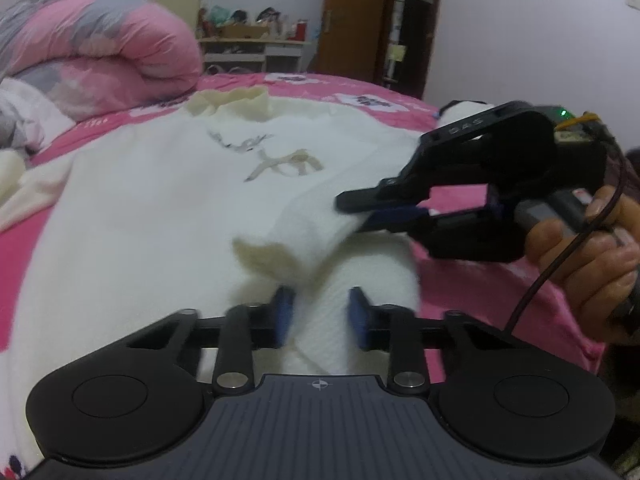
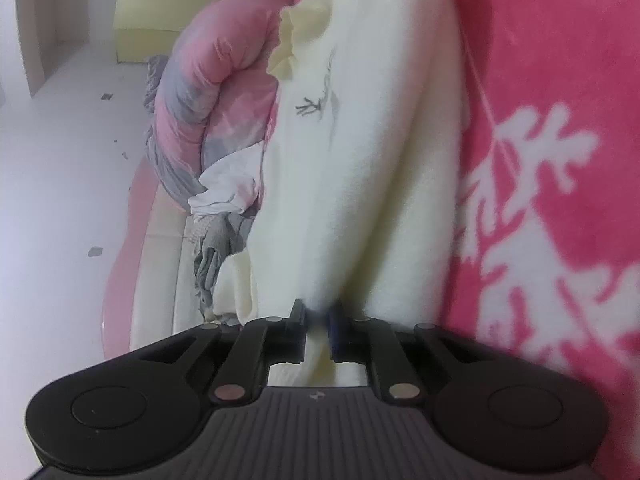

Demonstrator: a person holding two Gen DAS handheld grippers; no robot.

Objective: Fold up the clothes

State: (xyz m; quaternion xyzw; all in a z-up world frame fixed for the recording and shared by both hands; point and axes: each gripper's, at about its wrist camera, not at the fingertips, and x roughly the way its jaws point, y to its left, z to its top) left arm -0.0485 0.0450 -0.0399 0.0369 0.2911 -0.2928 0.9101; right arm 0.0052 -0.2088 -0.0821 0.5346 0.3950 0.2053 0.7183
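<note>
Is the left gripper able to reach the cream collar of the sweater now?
Probably yes. The left gripper is open, and only flat sweater lies between it and the collar; the right gripper stands aside.

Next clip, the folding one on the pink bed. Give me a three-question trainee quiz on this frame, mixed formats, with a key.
1. True or false: the right gripper is pinching a fold of the cream sweater.
2. Multiple choice: In the left wrist view, what lies between the fingers of the left gripper? A) bare pink bedspread B) white sweater fabric C) a grey pillow
3. Fill in: the rolled pink and grey quilt lies beside the sweater's ____ end.

Key: 1 true: its jaws are nearly closed with fabric between them. 2 B: the jaws stand apart with cloth running between them. 3 collar: the ruffled collar is nearest the quilt.
</note>
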